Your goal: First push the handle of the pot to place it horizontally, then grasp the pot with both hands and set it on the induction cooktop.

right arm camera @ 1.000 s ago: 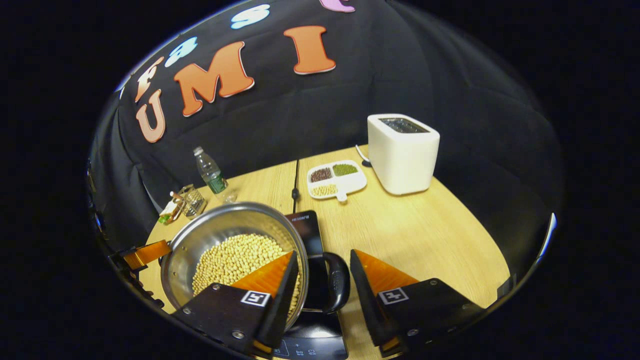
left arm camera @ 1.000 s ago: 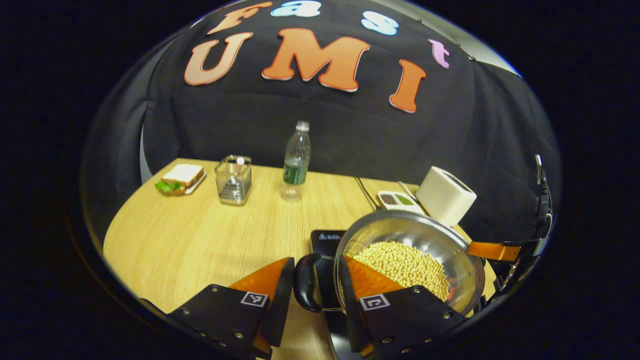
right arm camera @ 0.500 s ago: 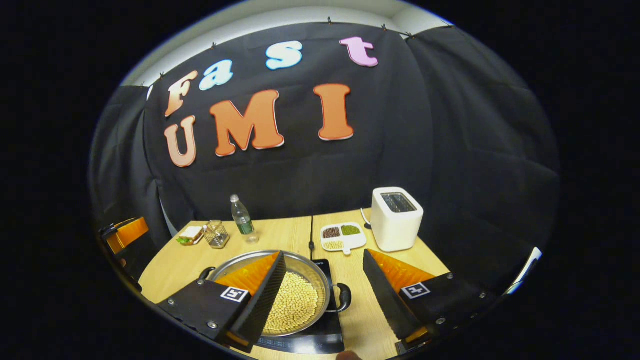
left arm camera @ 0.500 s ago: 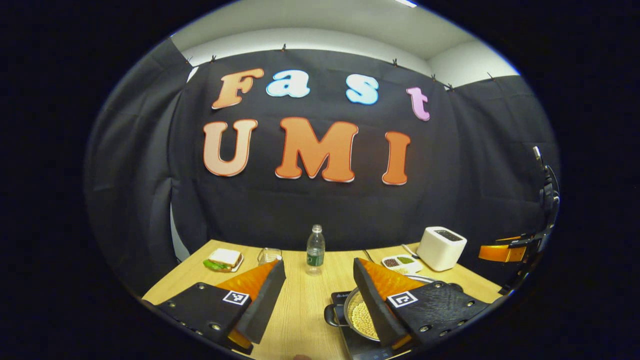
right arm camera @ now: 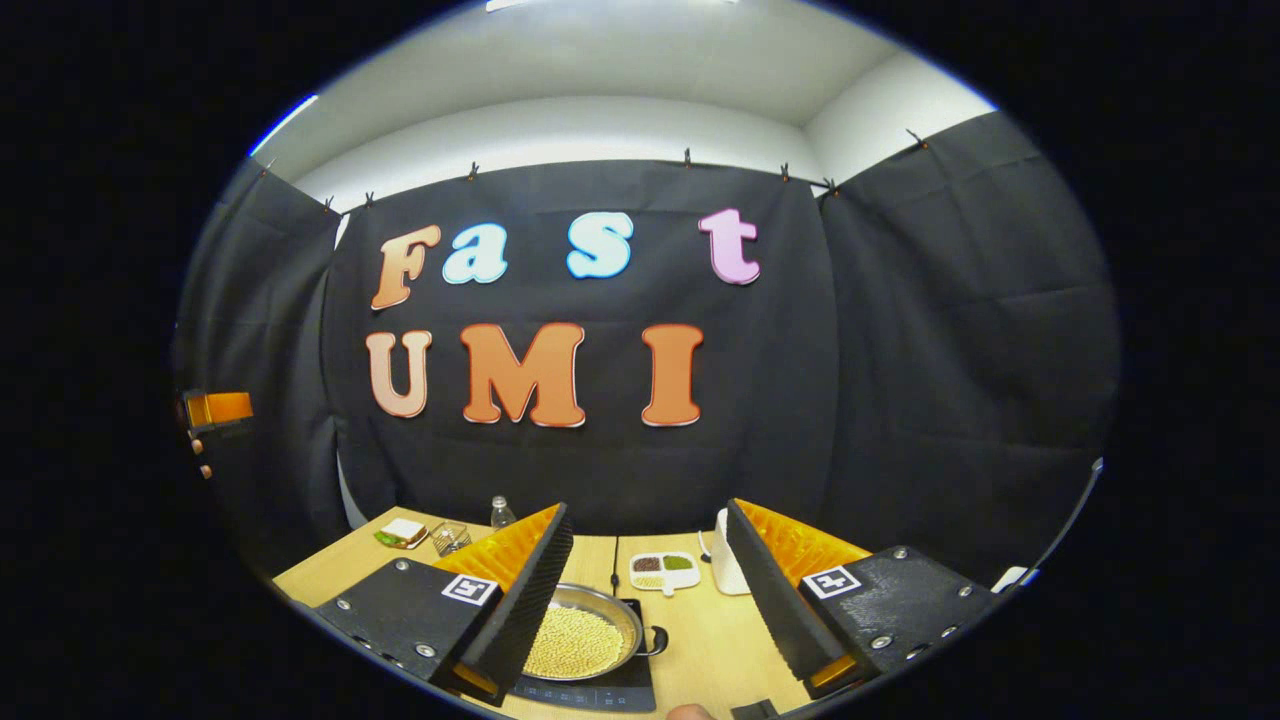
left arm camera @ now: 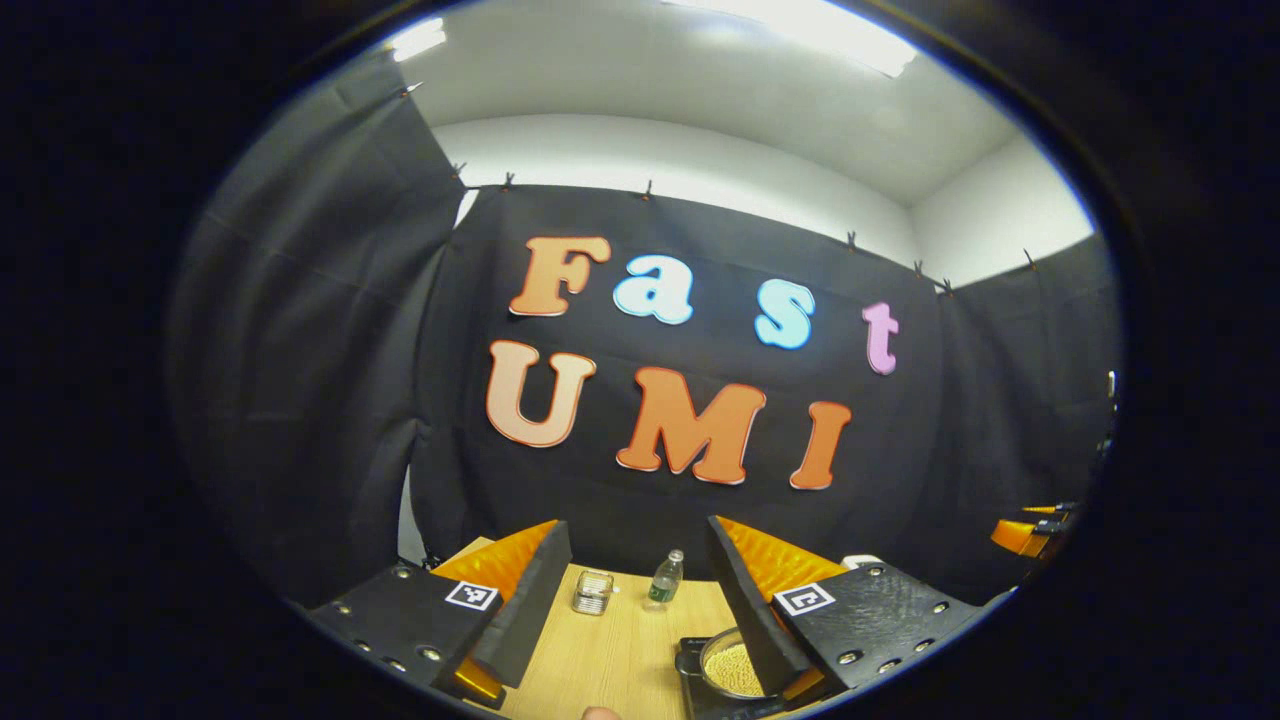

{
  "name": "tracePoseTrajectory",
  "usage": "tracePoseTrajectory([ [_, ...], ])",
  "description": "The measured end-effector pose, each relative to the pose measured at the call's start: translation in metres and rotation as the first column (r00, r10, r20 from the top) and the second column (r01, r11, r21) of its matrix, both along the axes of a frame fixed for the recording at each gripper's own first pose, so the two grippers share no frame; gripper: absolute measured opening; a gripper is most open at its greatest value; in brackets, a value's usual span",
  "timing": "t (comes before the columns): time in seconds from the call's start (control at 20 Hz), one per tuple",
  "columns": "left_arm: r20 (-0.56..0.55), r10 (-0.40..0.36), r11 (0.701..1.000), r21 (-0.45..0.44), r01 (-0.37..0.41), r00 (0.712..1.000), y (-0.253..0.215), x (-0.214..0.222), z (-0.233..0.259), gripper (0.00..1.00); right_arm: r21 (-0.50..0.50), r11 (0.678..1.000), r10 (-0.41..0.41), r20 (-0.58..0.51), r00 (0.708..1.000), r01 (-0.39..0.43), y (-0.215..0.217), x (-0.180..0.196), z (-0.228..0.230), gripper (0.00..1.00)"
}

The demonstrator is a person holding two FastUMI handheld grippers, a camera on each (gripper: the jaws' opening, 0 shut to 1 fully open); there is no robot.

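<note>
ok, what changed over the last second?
Both tools let go of the pot handles and pulled up and back: left tool and right tool now open, empty. Pot of beans stays on the induction cooktop; bottle and toaster unmoved.

Light wooden worktop (right arm camera: 700, 640), carrying a black induction cooktop (right arm camera: 585, 688), a divided dish of beans (right arm camera: 662, 571), a white toaster (right arm camera: 728, 572), a water bottle (left arm camera: 664, 578), a wire basket (left arm camera: 593, 592) and a plated sandwich (right arm camera: 401, 533).

- Left gripper view looks from high and well back from the pot (left arm camera: 733, 668), facing the booth wall.
- Right gripper view looks likewise, slightly nearer the pot (right arm camera: 585, 640).
- Both share the pot and table (right arm camera: 720, 640).
</note>
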State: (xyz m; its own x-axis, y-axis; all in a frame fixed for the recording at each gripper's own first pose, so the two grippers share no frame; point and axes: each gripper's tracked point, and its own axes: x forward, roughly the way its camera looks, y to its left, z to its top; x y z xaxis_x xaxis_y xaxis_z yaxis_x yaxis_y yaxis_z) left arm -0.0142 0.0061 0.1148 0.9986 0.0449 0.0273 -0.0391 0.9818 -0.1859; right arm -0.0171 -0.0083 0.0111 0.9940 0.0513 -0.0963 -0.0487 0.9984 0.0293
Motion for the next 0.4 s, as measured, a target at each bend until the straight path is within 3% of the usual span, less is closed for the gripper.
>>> tracePoseTrajectory([
  [0.1, 0.052, 0.093, 0.994, 0.046, -0.096, 0.994, 0.037, -0.013, 0.018, 0.80, 0.017, 1.000, -0.004, 0.035, 0.999, 0.004, -0.002, -0.008, 0.017, 1.00],
  [0.2, 0.086, 0.105, 0.992, 0.055, -0.110, 0.991, 0.041, -0.027, 0.025, 0.82, 0.037, 0.999, -0.021, 0.061, 0.998, 0.019, -0.011, -0.012, 0.025, 1.00],
  [0.25, 0.086, 0.106, 0.992, 0.061, -0.112, 0.991, 0.040, -0.023, 0.023, 0.82, 0.040, 0.999, -0.026, 0.061, 0.998, 0.023, -0.013, -0.012, 0.025, 0.95],
  [0.3, 0.080, 0.111, 0.990, 0.073, -0.117, 0.991, 0.041, -0.022, 0.022, 0.84, 0.044, 0.999, -0.025, 0.057, 0.998, 0.022, -0.014, -0.015, 0.023, 1.00],
  [0.35, 0.065, 0.112, 0.989, 0.085, -0.117, 0.992, 0.042, -0.024, 0.019, 0.82, 0.047, 0.999, -0.017, 0.049, 0.999, 0.015, -0.012, -0.016, 0.020, 0.95],
  [0.4, 0.049, 0.105, 0.990, 0.092, -0.109, 0.993, 0.040, -0.025, 0.016, 0.87, 0.050, 0.999, -0.006, 0.042, 0.999, 0.004, -0.010, -0.018, 0.017, 0.95],
])
